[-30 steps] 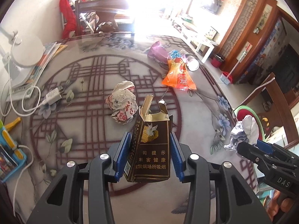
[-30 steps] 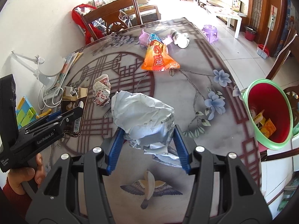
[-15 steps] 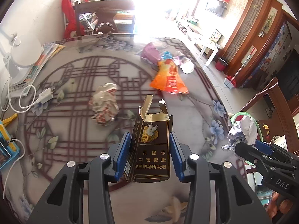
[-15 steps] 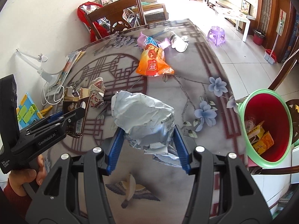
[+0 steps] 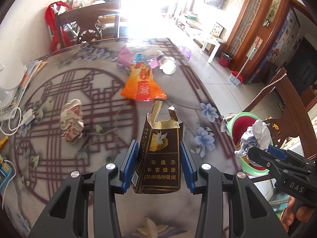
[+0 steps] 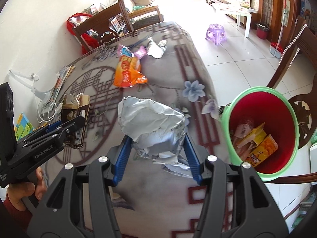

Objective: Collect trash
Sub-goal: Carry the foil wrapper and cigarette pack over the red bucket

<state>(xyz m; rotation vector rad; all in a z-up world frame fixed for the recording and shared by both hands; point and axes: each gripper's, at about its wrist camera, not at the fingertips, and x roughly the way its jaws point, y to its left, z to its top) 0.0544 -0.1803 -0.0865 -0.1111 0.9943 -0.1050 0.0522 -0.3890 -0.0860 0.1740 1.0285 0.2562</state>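
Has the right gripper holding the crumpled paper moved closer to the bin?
Yes. The right gripper has carried the crumpled paper rightward across the table, nearer the red bin.

**A sunlit living room is stretching out behind your table**

You are looking across a table (image 5: 111,91) whose patterned top is showing dark red lattice and blue flowers. A carved wooden chair (image 5: 89,25) is standing at its far end, against a plain white wall (image 6: 39,19). Strong daylight is washing out the far middle of the room and glaring off the pale tiled floor (image 6: 243,59). On the right, dark wooden panelling (image 5: 257,25) is running along the wall, with a low white table (image 6: 233,10) and a purple stool (image 6: 216,31) standing far off.
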